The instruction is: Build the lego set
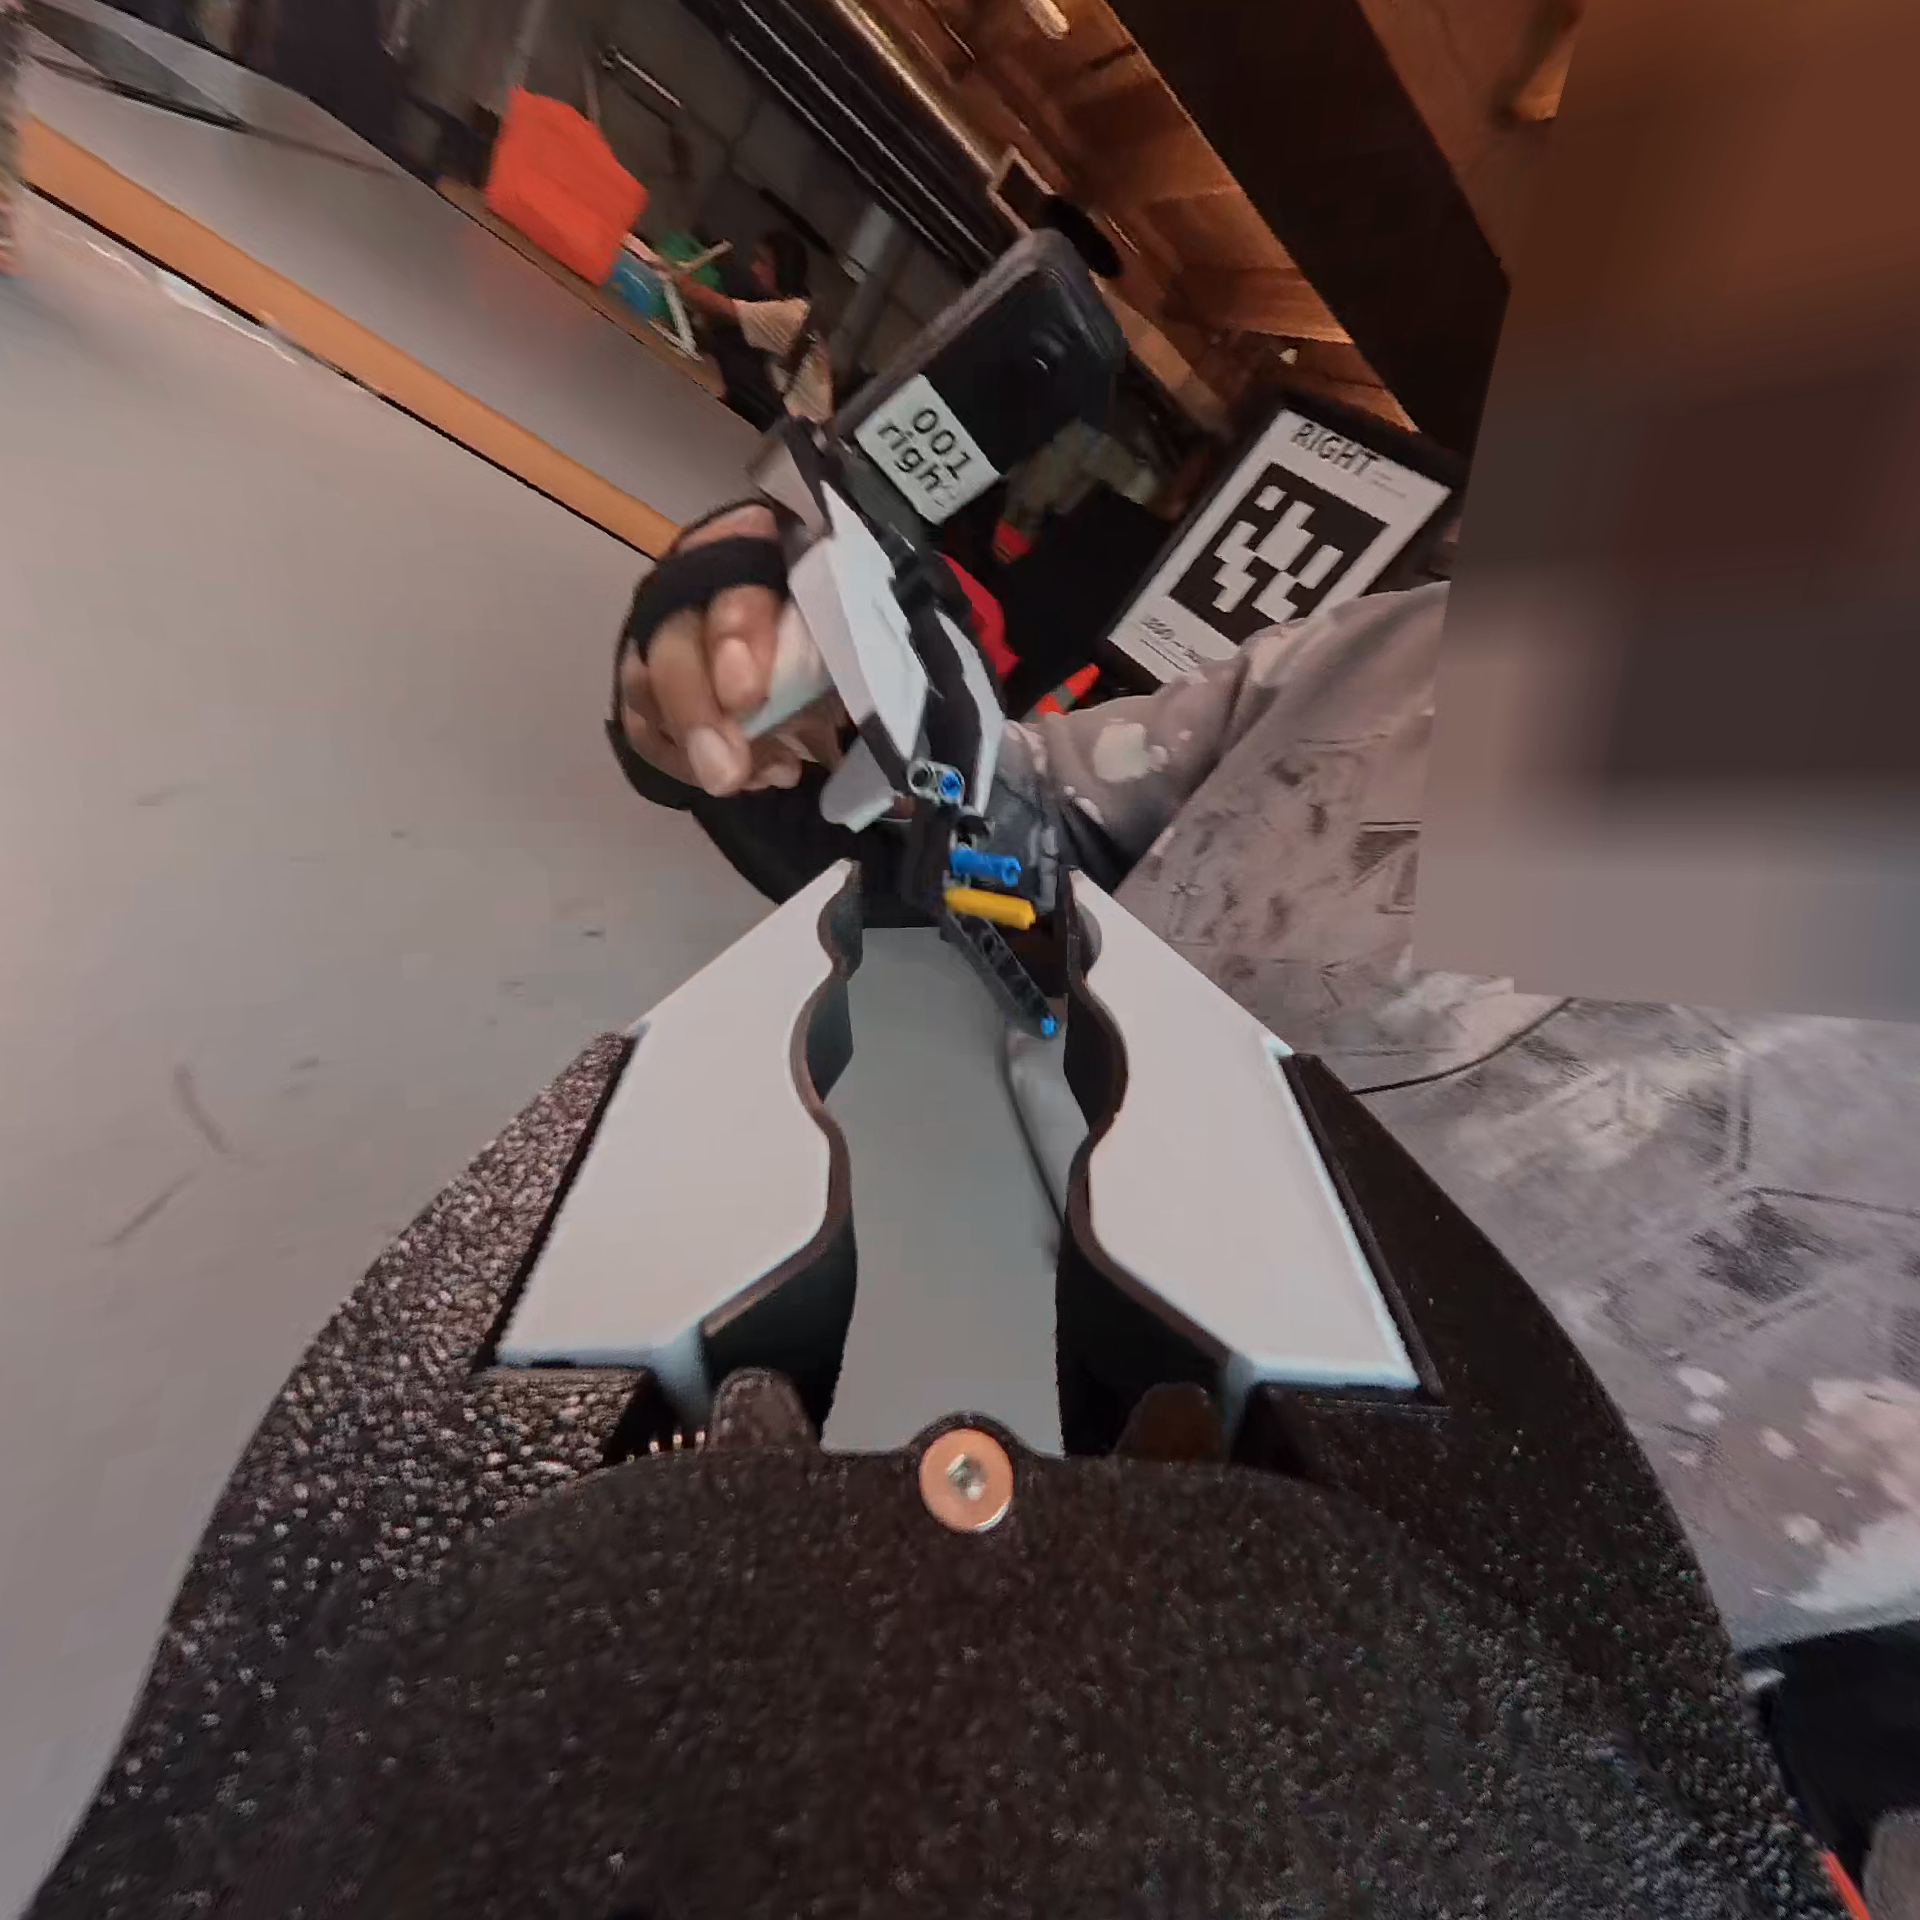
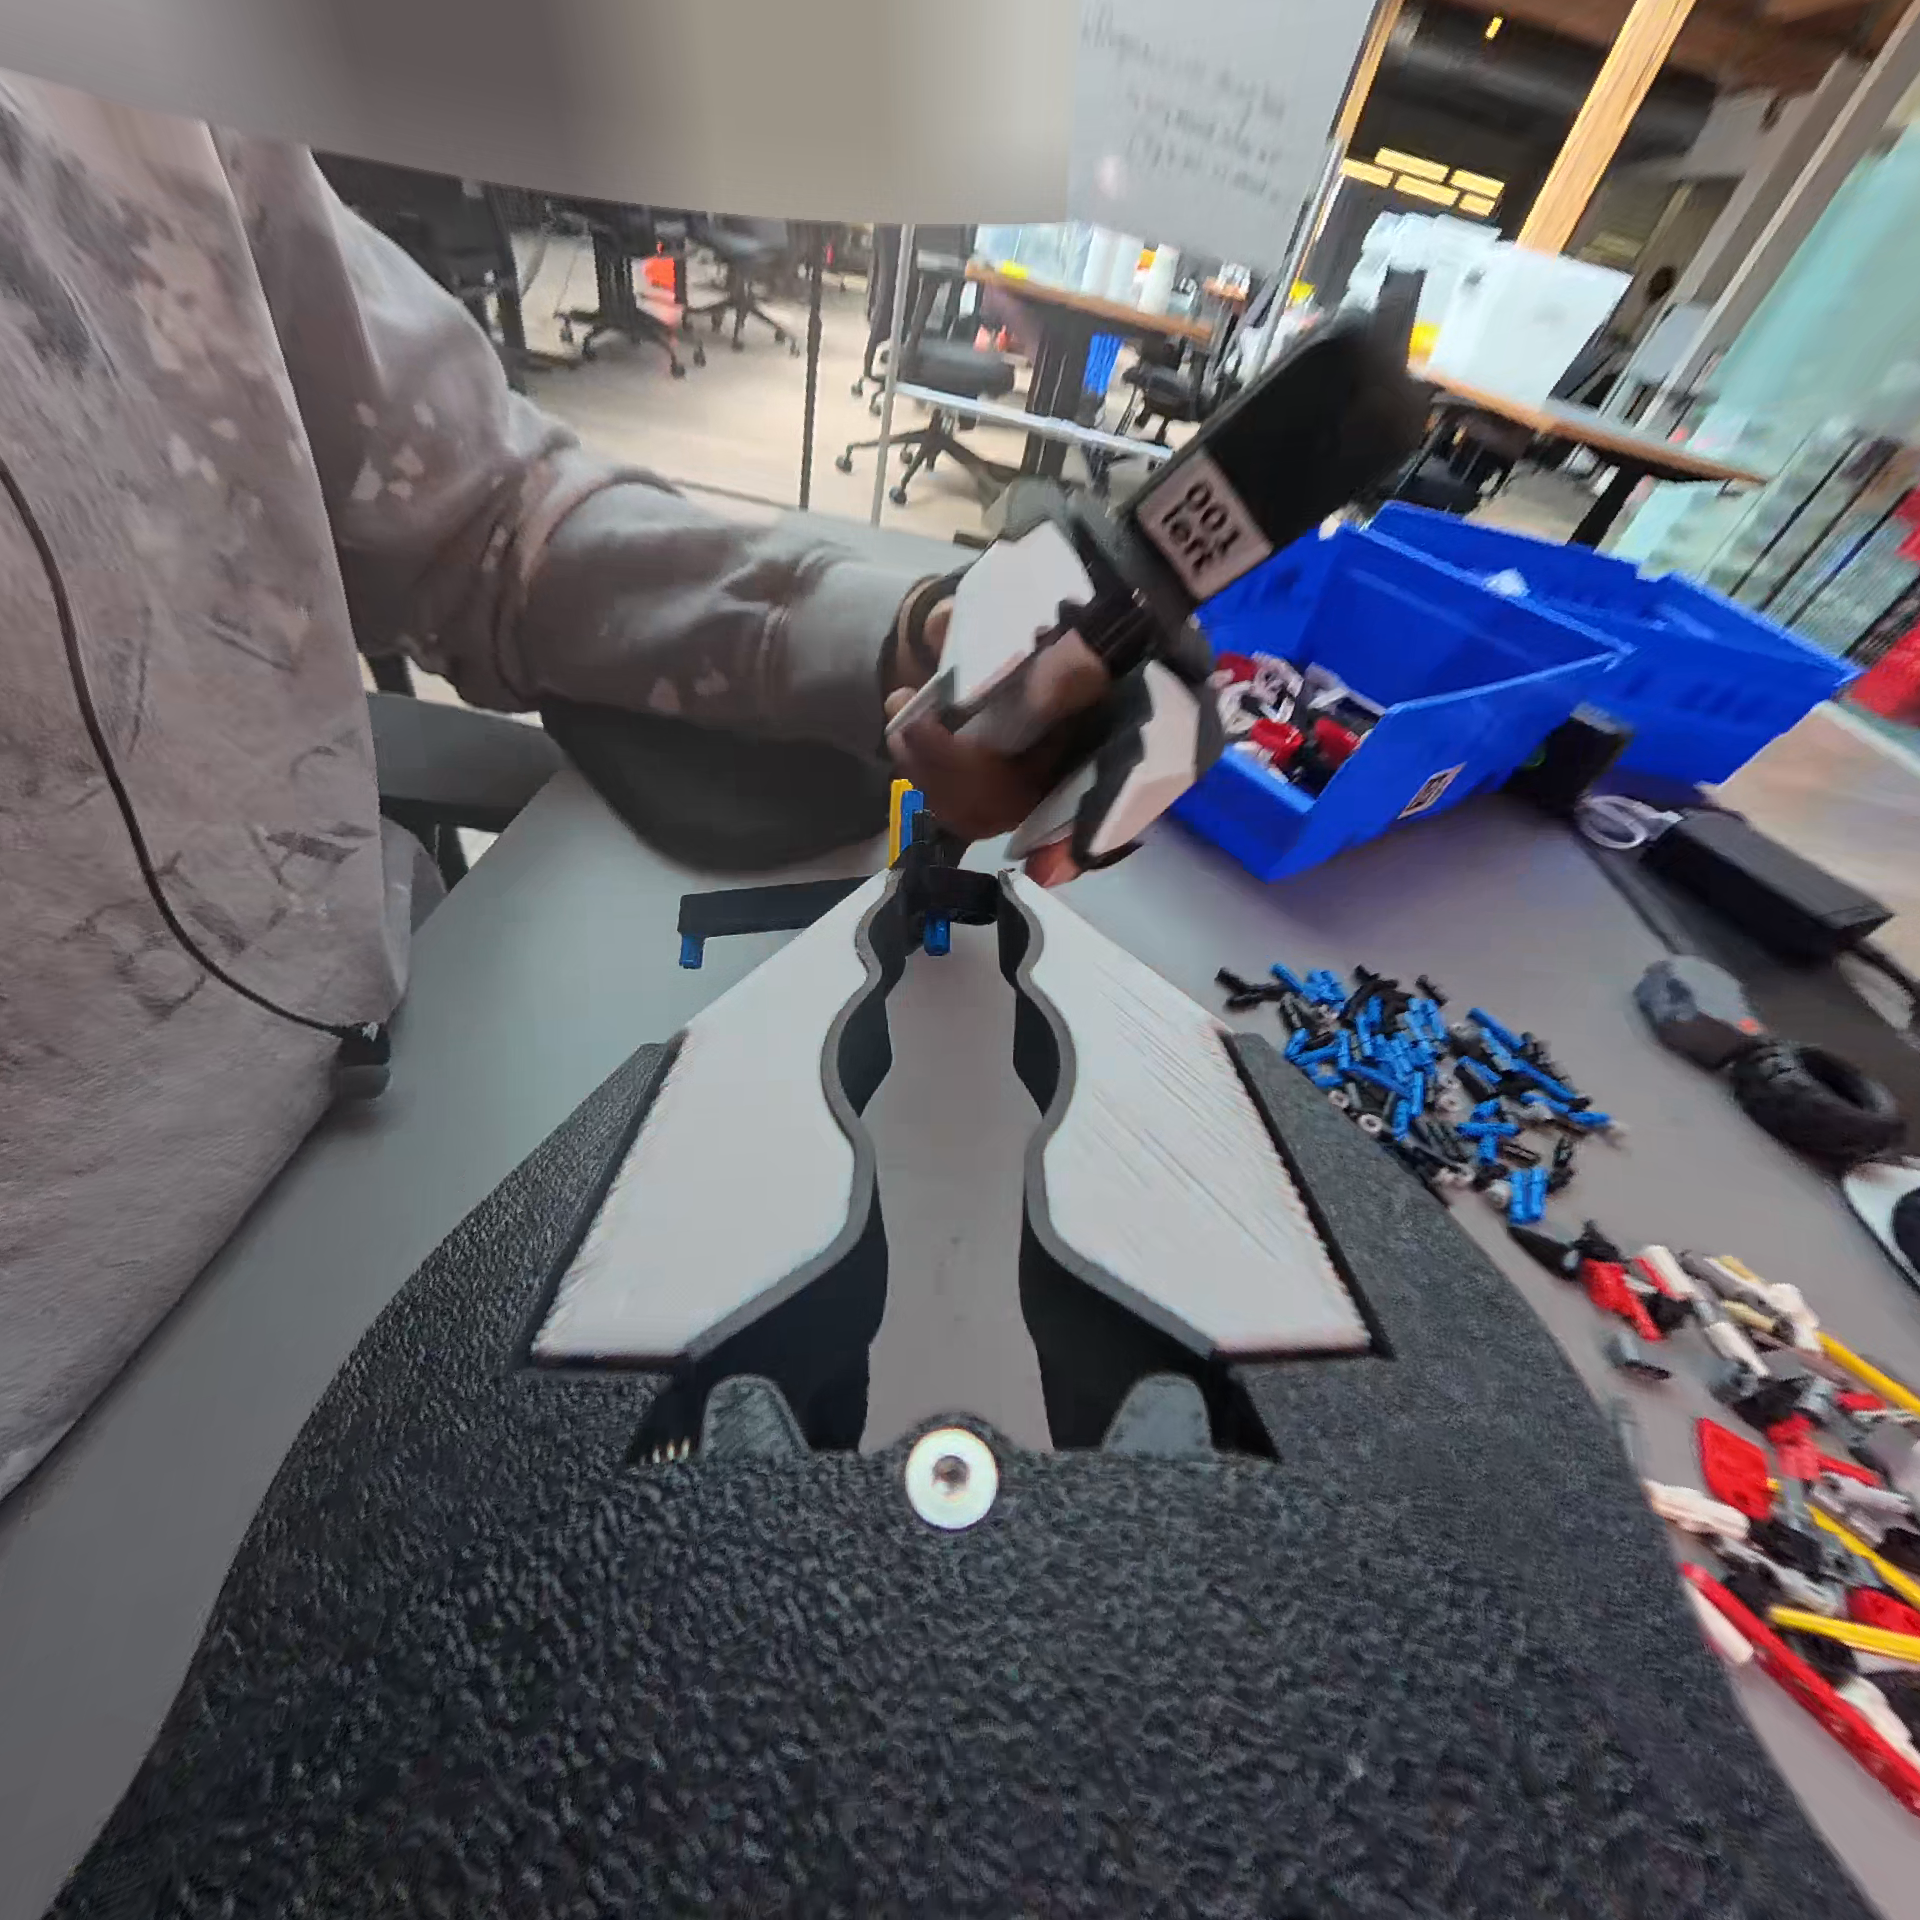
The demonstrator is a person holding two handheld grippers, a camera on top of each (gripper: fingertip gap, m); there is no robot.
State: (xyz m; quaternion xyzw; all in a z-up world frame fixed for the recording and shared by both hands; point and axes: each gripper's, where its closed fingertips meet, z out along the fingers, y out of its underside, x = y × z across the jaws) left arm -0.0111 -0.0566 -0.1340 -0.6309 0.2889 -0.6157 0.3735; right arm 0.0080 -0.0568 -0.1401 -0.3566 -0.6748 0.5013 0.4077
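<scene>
Black beam assembly (image 1: 992, 935): a Technic sub-build with blue pins and a yellow axle, held above the grey table (image 2: 540, 987) between both grippers, probably so that one could brace it while the other worked on it.
Left gripper (image 1: 961, 914): tips were closed narrowly on the assembly's lower part; the jaws were spread only as far as the beam.
Right gripper (image 2: 943, 894): tips were likewise pinched on the assembly's black piece, from the opposite side.
Loose pins (image 2: 1423, 1081): heaped on the table, right of the assembly.
Blue bin (image 2: 1455, 707): behind the pins, parts inside.
</scene>
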